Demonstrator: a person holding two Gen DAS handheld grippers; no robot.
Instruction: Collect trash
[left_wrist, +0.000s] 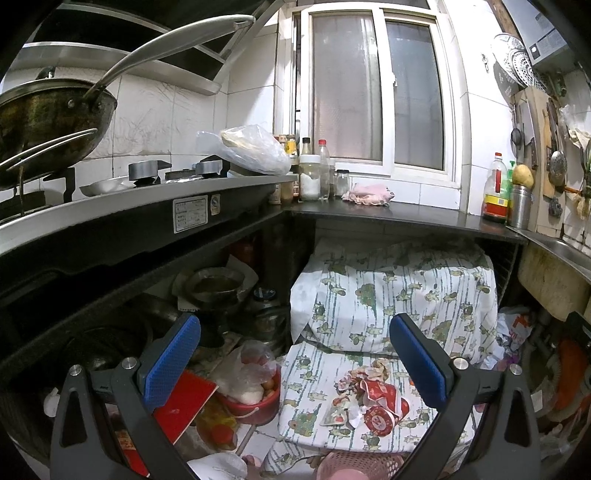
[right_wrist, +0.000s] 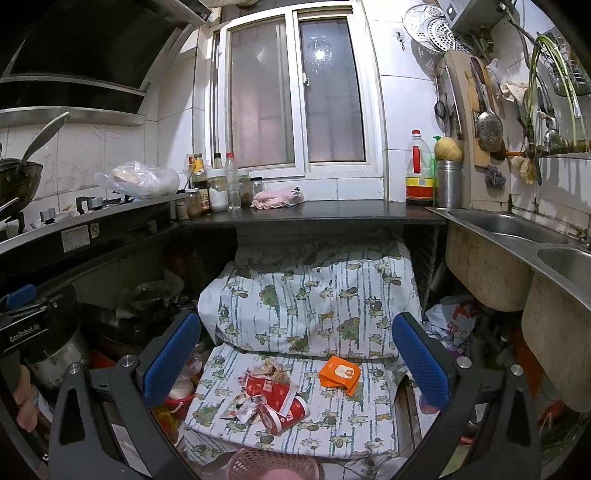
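Crushed red-and-white paper cups and torn wrappers (left_wrist: 369, 400) (right_wrist: 271, 398) lie in a heap on a patterned cloth (left_wrist: 373, 306) (right_wrist: 317, 295) draped over a low surface under the counter. An orange packet (right_wrist: 340, 373) lies on the cloth to the right of the heap, seen only in the right wrist view. My left gripper (left_wrist: 295, 365) hangs open above the heap with nothing between its blue pads. My right gripper (right_wrist: 295, 360) is also open and empty, above the heap and the packet. A pink perforated basket (left_wrist: 356, 465) (right_wrist: 271, 463) sits at the bottom edge, just in front of the cloth.
A dark counter (right_wrist: 314, 214) runs overhead with bottles and a pink rag (right_wrist: 277, 197). The stove and a wok (left_wrist: 48, 118) are on the left, a steel sink (right_wrist: 517, 229) on the right. Pots, a red bucket (left_wrist: 255, 402) and bags crowd the floor on both sides.
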